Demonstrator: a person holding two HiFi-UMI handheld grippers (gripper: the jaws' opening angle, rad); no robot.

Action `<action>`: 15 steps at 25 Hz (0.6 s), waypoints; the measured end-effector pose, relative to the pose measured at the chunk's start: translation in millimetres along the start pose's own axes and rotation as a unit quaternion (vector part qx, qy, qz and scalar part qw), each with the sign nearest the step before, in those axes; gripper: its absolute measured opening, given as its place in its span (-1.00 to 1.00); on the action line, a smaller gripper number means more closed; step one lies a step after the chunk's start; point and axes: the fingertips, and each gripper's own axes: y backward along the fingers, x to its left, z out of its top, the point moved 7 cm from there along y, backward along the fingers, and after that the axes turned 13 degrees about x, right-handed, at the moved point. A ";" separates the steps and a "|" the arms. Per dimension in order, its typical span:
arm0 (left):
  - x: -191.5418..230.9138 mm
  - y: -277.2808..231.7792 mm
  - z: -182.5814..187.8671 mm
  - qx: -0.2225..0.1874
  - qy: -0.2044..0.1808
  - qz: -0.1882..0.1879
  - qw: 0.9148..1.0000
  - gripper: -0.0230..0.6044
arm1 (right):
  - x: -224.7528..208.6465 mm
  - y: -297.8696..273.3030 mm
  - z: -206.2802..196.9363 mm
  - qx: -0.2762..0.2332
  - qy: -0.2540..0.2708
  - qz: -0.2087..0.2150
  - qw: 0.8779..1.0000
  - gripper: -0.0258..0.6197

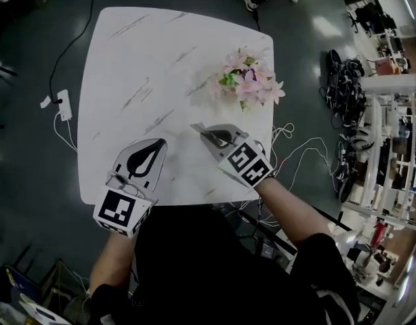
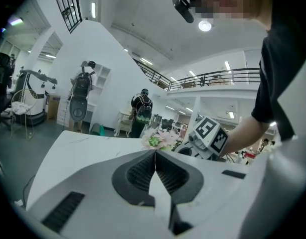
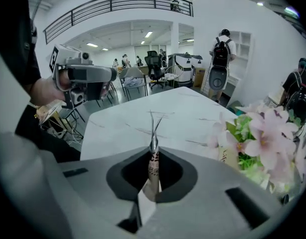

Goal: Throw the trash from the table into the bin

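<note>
Both tools are over the near part of the white marbled tabletop (image 1: 140, 59). The right tool (image 3: 153, 151) has its jaws pressed together on a thin, flattened wrapper (image 3: 153, 167). This is a pale strip with dark print, standing on edge between the pads, and its silvery crimped end sticks out past the tips with the tabletop behind it. In the head view this tool points away from the person and towards the left, just in front of a bunch of pink and white flowers (image 1: 245, 80) that stands near the tabletop's right edge. A bare forearm (image 1: 289, 205) runs back from its marker cube. The left tool (image 1: 154, 145) is well apart from the right one, near the front left corner. Its jaws are closed tip to tip with nothing between the pads, as the left gripper view shows, and that view also catches the flowers and the right tool's marker cube beyond the tips. The rest of the tabletop that shows is plain white with grey streaks. On the dark floor, a white power strip (image 1: 64, 104) lies to the left of the tabletop and loose white cables (image 1: 299, 147) trail to the right. Two people with backpacks (image 3: 221, 54) stand in the background of the right gripper view.
</note>
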 end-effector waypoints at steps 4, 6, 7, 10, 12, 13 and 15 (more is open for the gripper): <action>-35.4 30.4 4.2 0.003 -0.022 -0.003 1.000 -0.88 | 26.2 42.0 -2.9 -0.022 0.005 -0.007 1.000 -0.90; -49.6 51.8 3.9 0.002 -0.029 0.001 1.000 -0.88 | 44.2 62.2 -2.3 -0.033 0.009 -0.012 0.999 -0.90; -57.9 60.5 4.9 0.000 -0.031 0.003 1.000 -0.88 | 51.1 72.5 -4.7 -0.038 0.010 -0.015 0.999 -0.91; -88.1 81.2 13.9 -0.007 -0.045 0.015 0.999 -0.88 | 65.8 104.1 -20.8 -0.056 0.011 -0.025 0.998 -0.91; -109.7 91.0 17.4 -0.008 -0.055 0.020 0.998 -0.88 | 75.3 125.2 -36.3 -0.068 0.002 -0.025 0.997 -0.91; -120.7 95.1 18.3 -0.008 -0.058 0.021 0.998 -0.88 | 80.5 135.8 -44.4 -0.075 -0.006 -0.022 0.997 -0.91; -144.1 101.1 18.7 -0.008 -0.063 0.019 0.998 -0.88 | 91.6 156.9 -61.5 -0.090 -0.019 -0.020 0.996 -0.91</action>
